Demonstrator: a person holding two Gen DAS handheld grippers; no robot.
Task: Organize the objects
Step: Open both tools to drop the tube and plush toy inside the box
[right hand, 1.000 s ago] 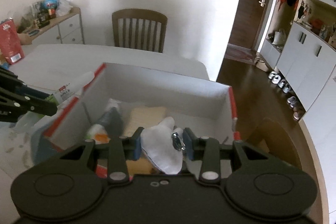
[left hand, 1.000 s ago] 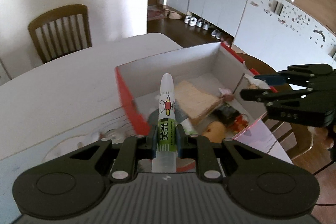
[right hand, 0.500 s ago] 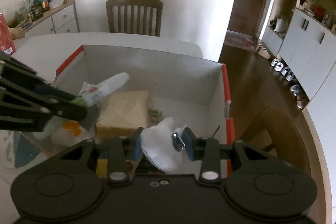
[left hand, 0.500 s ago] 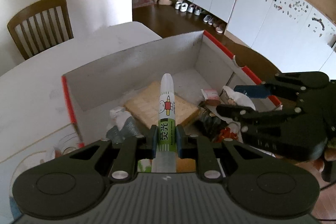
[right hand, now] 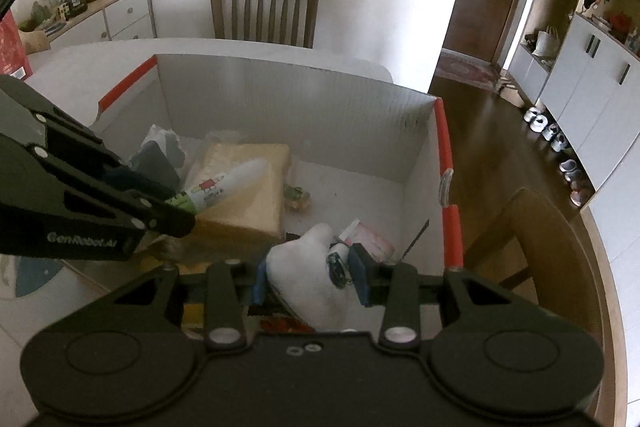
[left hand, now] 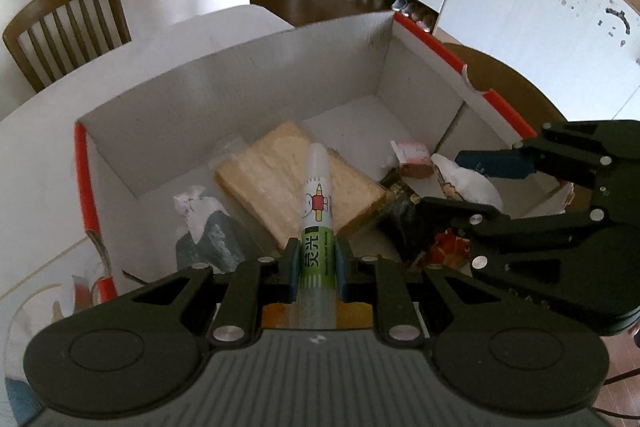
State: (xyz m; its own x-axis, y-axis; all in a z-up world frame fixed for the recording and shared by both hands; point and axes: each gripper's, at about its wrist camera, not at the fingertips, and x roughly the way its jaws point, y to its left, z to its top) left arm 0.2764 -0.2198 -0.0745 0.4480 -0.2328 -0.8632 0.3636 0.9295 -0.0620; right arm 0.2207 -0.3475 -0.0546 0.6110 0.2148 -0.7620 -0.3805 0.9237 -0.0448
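Your left gripper (left hand: 316,259) pinches the light, stiff, slippery glue stick (left hand: 317,215) mid-label at frame center over the box (left hand: 240,83), while your right gripper (right hand: 310,277) squeezes the soft white toy (right hand: 308,275).

I see a white glue stick (left hand: 317,211) with a green label pointing up at frame centre, a white plush toy (right hand: 310,273) at lower centre, both above the red-rimmed white box (left hand: 248,95).

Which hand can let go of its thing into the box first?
Probably the right gripper: its white soft toy hangs low by the white cardboard box floor. The left gripper's glue stick seems higher.
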